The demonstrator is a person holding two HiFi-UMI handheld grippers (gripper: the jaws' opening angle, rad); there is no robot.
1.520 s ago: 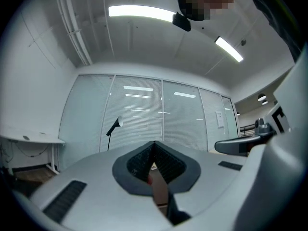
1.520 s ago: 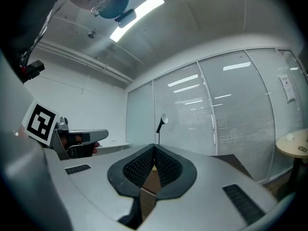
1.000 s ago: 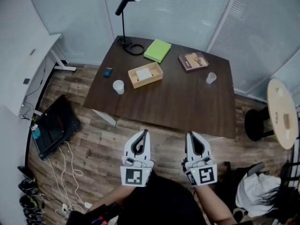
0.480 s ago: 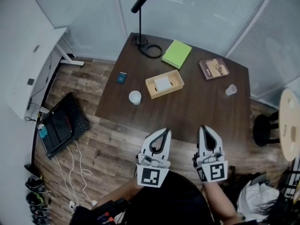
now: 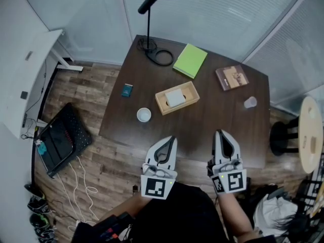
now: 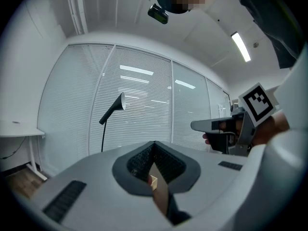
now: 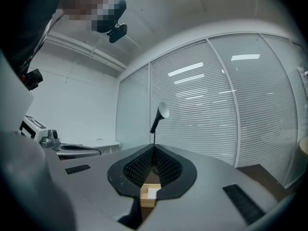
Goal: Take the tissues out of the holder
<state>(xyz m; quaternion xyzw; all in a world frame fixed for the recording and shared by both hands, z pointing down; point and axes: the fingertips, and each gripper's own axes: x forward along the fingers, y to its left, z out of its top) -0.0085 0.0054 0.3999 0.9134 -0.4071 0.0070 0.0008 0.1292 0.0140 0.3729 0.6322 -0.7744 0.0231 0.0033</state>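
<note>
A wooden tissue holder [image 5: 176,97] with white tissues [image 5: 175,97] in it sits near the middle of the dark brown table [image 5: 212,120]. Both grippers hover side by side over the table's near edge, well short of the holder. My left gripper [image 5: 172,137] is shut and holds nothing. My right gripper [image 5: 220,132] is also shut and empty. In the right gripper view the holder [image 7: 149,194] shows through the gap under the shut jaws [image 7: 154,147]. In the left gripper view only a corner of the holder [image 6: 153,181] shows below the shut tips [image 6: 154,143].
On the table stand a black desk lamp [image 5: 148,45], a green notebook [image 5: 190,61], a brown book [image 5: 232,77], a white cup [image 5: 144,115], a clear cup [image 5: 250,103] and a small blue object [image 5: 127,90]. A black stool [image 5: 281,135] and a round side table [image 5: 310,135] stand at the right.
The table has come nearer in the head view, and both grippers now reach its near edge. Their jaws have stayed shut.
</note>
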